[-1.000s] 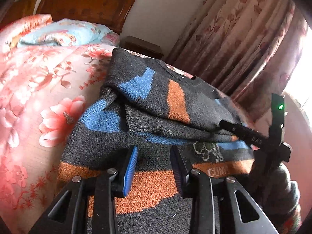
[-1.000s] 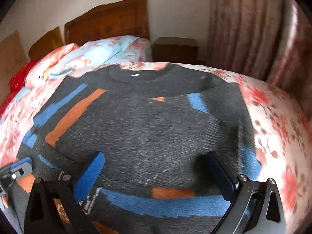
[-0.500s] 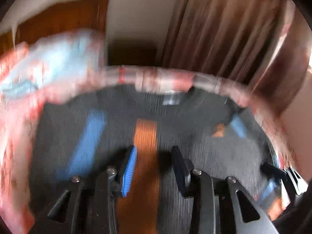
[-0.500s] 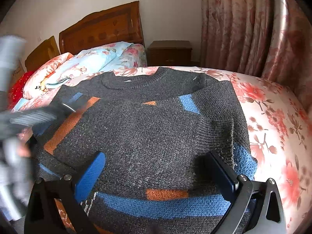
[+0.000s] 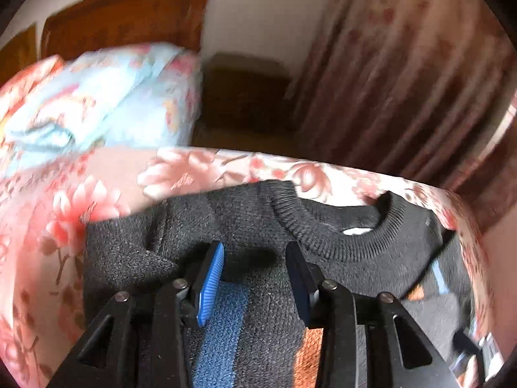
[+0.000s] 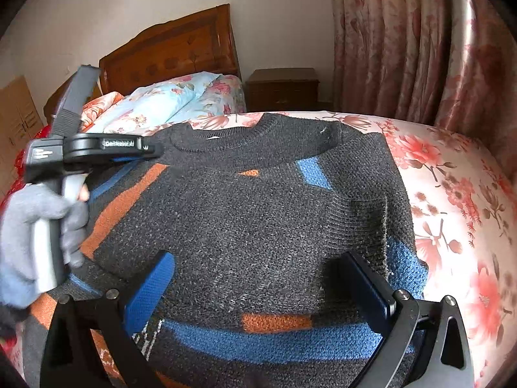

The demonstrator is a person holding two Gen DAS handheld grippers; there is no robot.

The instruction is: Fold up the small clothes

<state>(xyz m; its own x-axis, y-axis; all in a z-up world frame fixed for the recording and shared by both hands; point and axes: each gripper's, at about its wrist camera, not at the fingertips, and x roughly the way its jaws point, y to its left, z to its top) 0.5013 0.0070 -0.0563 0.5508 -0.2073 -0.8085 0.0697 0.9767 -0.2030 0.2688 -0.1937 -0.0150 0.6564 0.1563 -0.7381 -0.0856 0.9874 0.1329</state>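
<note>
A dark grey knit sweater (image 6: 252, 220) with blue and orange blocks lies on the floral bed, sleeves folded in, collar at the far end. It also shows in the left wrist view (image 5: 339, 258). My left gripper (image 5: 253, 268) hovers open and empty over the sweater's left shoulder, just short of the collar (image 5: 329, 236). It shows from the side in the right wrist view (image 6: 152, 150), held by a grey-gloved hand. My right gripper (image 6: 258, 278) is wide open and empty above the sweater's lower right part.
The bed (image 6: 452, 194) has a pink floral sheet. A light blue pillow (image 6: 161, 103) and wooden headboard (image 6: 174, 55) lie beyond the collar. A dark nightstand (image 6: 284, 90) and floral curtains (image 6: 404, 42) stand at the back right.
My left gripper has swung from the sweater's hem up to its left shoulder near the collar. My right gripper has stayed in place, open.
</note>
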